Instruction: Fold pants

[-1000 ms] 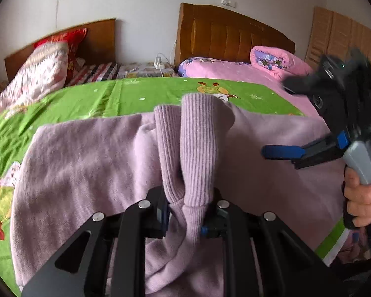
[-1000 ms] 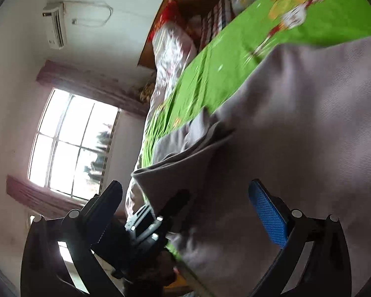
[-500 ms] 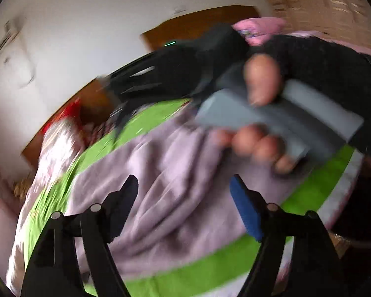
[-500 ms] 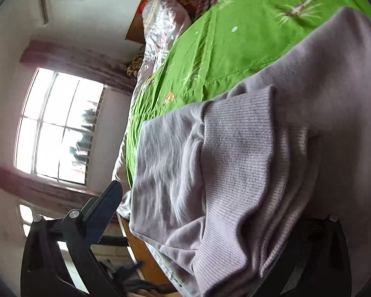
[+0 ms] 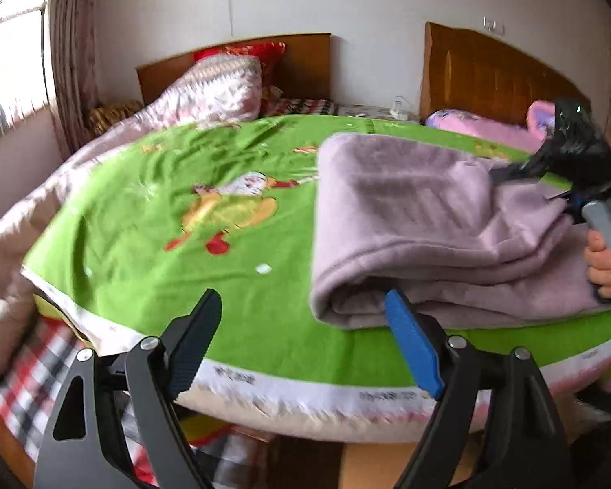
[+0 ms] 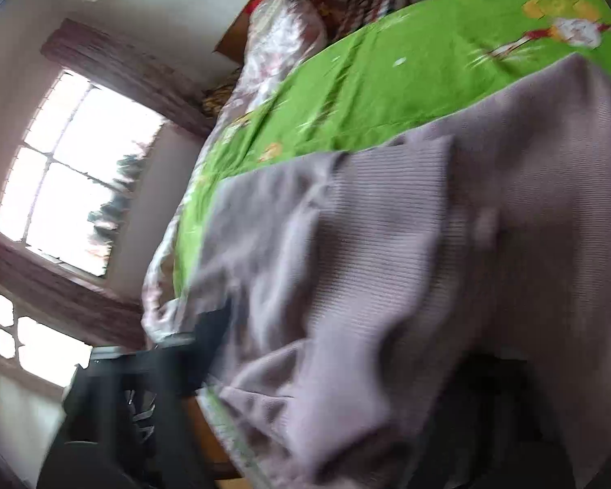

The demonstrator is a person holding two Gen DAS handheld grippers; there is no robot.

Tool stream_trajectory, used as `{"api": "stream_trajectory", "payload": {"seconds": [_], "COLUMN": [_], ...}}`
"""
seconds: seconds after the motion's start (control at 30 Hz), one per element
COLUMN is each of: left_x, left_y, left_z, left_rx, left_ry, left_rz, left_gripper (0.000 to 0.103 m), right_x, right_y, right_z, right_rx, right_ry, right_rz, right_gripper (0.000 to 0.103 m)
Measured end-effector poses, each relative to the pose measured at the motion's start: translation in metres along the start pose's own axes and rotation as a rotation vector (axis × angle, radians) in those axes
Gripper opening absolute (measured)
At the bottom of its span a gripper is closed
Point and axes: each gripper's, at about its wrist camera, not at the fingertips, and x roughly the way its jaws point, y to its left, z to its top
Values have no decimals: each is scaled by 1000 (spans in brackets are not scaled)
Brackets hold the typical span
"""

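1. While the left gripper [image 5: 301, 305] is seen from its own camera, its jaws stand wide and have just been opening, and nothing is held between them.
   - The pants [image 5: 419, 212] lie doubled over on the green sheet [image 5: 163, 203]. Their near folded corner sits just beyond the blue right fingertip, and no contact can be made out.
   - Bare sheet is framed between the fingers and beyond the left one.
   - Far right of the right finger, the right gripper [image 5: 529, 187] is carried by a hand [image 5: 601, 265]. Lilac fabric is bunched up into its jaws, so a fold appears to be pinched.
   - Far beyond the left finger, what looks like a wicker basket [image 5: 112, 116] is seen by the window. Its contents cannot be told.

2. Although the right wrist view is blurred, ribbed lilac cloth [image 6: 387, 265] is seen draped over the space between the fingers.
   - Only the dark left finger [image 6: 212, 346] can be made out at the cloth's edge, and the right one is buried under fabric.
   - These jaws have just been closing with the pants between them. Pad pressure cannot be confirmed from this view alone.
   - No container is shown here.

3. One fold is judged done, and a second fold is being set up.
   - Next, the near corner should be taken by the free left gripper.
   - Both grips must then be carried across together, so that the layers are kept aligned and not dragged off the sheet.
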Motion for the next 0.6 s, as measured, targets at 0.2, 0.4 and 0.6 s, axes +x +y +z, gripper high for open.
{"api": "stream_trajectory", "payload": {"seconds": [0.2, 0.4, 0.6], "left_x": [9, 22, 37], "left_y": [-19, -7, -9], "left_z": [-3, 8, 25], "left_rx": [30, -79, -41], "left_ry": [-14, 5, 44], "left_rz": [-37, -44, 101], "left_gripper": [87, 87, 94], "right_x": [-41, -58, -32], "right_y": [53, 177, 271], "right_z": [24, 53, 57], "right_rx": [-78, -300, -446], "right_ry": [-148, -197, -137], "right_rz": [113, 173, 183], "right_gripper": [19, 17, 17]}}
